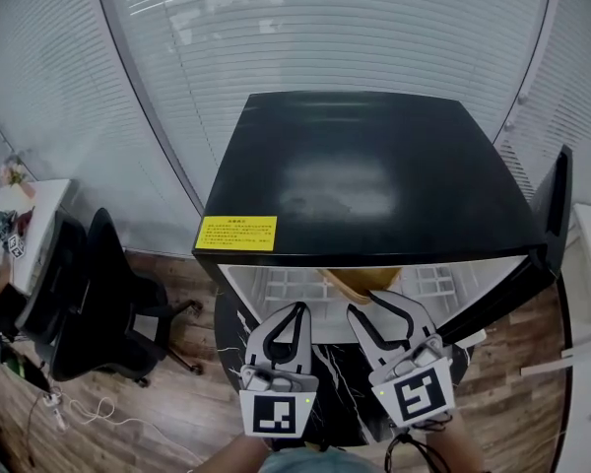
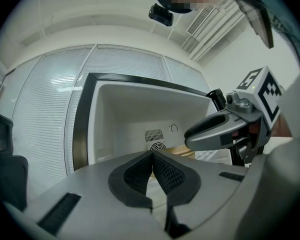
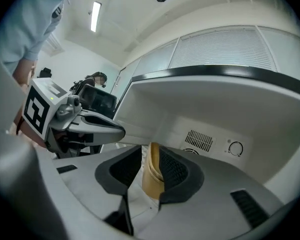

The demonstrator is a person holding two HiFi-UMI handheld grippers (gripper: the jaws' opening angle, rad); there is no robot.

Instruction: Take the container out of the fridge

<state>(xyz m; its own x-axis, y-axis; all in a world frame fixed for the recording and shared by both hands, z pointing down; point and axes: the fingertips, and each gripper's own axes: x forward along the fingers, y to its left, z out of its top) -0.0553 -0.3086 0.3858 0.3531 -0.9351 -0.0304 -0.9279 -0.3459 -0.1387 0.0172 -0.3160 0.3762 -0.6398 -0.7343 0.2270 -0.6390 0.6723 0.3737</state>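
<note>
Right gripper view, grasp step: right gripper (image 3: 150, 156) spread around the tan container (image 3: 152, 178) inside the open fridge (image 3: 215, 116) (left gripper (image 2: 152, 158) pinched together, empty); next, probably a firm squeeze and level pull outward.

head: above, steeply down on fridge (image 1: 355, 175) top | 2 gripper views: close, facing its interior | shared: fridge interior

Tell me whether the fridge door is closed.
No, the door stands swung open at the right, exposing the white interior of the fridge.
</note>
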